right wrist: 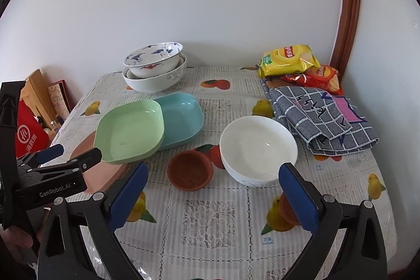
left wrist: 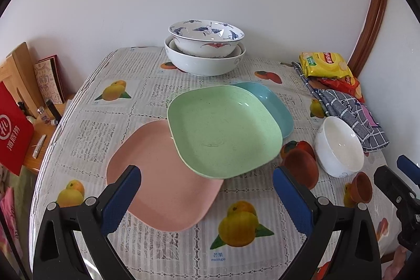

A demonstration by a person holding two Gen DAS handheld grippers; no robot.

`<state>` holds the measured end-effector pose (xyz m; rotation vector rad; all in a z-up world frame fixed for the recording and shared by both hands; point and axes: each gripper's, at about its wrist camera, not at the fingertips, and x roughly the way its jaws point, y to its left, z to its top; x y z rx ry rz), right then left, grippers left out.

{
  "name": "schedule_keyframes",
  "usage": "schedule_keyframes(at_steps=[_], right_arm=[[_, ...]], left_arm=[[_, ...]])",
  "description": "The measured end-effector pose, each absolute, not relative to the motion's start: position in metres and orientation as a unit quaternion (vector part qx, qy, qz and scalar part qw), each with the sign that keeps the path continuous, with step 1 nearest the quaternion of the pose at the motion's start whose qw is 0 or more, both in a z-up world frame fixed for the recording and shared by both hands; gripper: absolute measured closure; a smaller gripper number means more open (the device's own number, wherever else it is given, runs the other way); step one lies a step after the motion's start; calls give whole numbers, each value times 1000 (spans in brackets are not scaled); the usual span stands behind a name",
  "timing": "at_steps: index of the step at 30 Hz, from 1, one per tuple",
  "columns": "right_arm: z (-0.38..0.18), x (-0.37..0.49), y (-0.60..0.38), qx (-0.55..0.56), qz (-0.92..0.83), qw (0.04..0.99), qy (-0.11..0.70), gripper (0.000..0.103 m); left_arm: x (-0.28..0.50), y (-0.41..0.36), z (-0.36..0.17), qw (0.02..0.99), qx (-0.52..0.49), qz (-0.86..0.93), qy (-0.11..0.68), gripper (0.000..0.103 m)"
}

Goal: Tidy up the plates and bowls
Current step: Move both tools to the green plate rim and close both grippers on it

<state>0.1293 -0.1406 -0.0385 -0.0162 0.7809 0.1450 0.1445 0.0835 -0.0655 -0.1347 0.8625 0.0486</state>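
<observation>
Hovering over the table [left wrist: 78, 143], the left gripper [left wrist: 207, 197] is gaping wide and empty above the pink plate [left wrist: 162, 185]. The right gripper [right wrist: 214, 194] is likewise spreading wide, gripping nothing, near the white bowl [right wrist: 258, 148].

A table covered in a lace-patterned cloth printed with fruit [right wrist: 215, 214] carries the lot. Directly on it lie a pink square plate [left wrist: 162, 190], a teal square plate [right wrist: 183, 117], a large white bowl [left wrist: 204, 62], a smaller plain white bowl [right wrist: 258, 148], two terracotta dishes [right wrist: 190, 171], a checked grey cloth [right wrist: 323, 120] and crisp packets [right wrist: 288, 59].
</observation>
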Motion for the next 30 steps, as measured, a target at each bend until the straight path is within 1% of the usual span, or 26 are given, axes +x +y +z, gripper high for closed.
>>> schedule_keyframes(at_steps=[3, 5, 7, 10, 12, 14, 18, 22, 25, 30], right_arm=[[-44, 143, -130, -19, 78, 919, 387, 7], [-46, 154, -123, -20, 86, 916, 392, 15], [-49, 164, -116, -14, 93, 913, 398, 15], [-54, 175, -106, -12, 107, 909, 402, 20], [-58, 182, -97, -17, 110, 908, 404, 22], [-63, 189, -90, -27, 111, 906, 408, 27], [-72, 199, -81, -28, 116, 900, 418, 32], [-85, 209, -74, -29, 123, 893, 431, 37], [-94, 216, -66, -35, 125, 888, 442, 44], [-106, 226, -58, -41, 122, 882, 454, 50]], left_arm=[[157, 91, -69, 903, -68, 32, 423, 2], [165, 96, -71, 901, -72, 36, 425, 2], [174, 101, -73, 901, -73, 39, 426, 2], [186, 109, -76, 902, -74, 45, 424, 2], [195, 114, -79, 902, -76, 44, 423, 3], [205, 116, -84, 899, -76, 43, 429, 10], [219, 121, -91, 898, -78, 37, 432, 13], [234, 125, -98, 895, -85, 28, 437, 24], [243, 126, -101, 895, -85, 24, 437, 25], [255, 129, -108, 893, -87, 17, 441, 36]])
